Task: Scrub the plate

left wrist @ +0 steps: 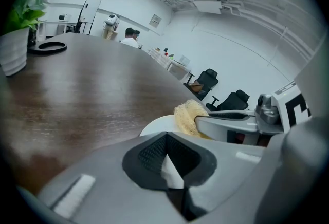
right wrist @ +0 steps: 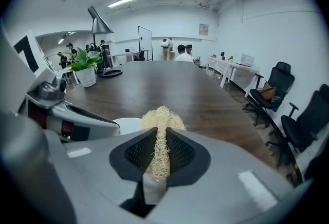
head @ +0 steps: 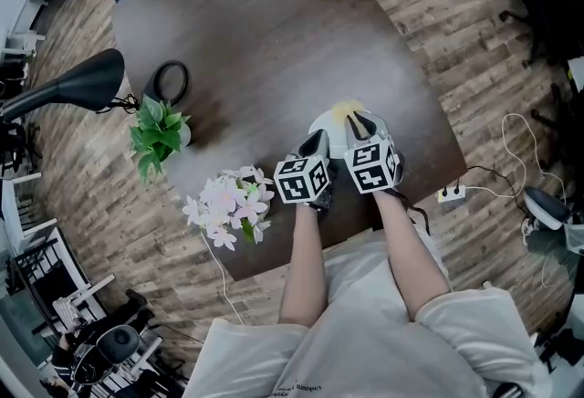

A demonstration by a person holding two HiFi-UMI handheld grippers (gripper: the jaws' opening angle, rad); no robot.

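White is all that can be made out between the jaws of the left gripper (left wrist: 172, 160): a thin wedge of the plate (left wrist: 154, 126) is clamped at its rim between the dark ribbed pads, and only a pale crescent of it is seen beyond the gripper body. From the head view, most of the plate (head: 330, 135) is covered by the two grippers and their marker cubes, so whether it lies flat or is tipped cannot be told. It is placed near the table's near edge, directly in front of the person.

The right gripper (right wrist: 159, 148) is closed narrowly on a straw-coloured fibre scrubber (right wrist: 160, 130), whose tuft is squeezed upward past the jaw tips; its lower end is lost in the gap behind the pads. Whether the scrubber (head: 346, 112) is touching the plate is not shown clearly in any view.

A dark brown wooden table (head: 255, 31) with a rounded outline is seen. A potted plant (head: 157, 131), a bunch of pale pink flowers (head: 233, 198) and a black lamp (head: 82, 84) are set along its left side. The floor (head: 456, 40) is laid in grey-brown planks, and a power strip (head: 451, 193) lies on it. Black office chairs (right wrist: 277, 81) stand along a white wall, under ceiling strip lights, and people (right wrist: 180, 52) are seen small at the far end.
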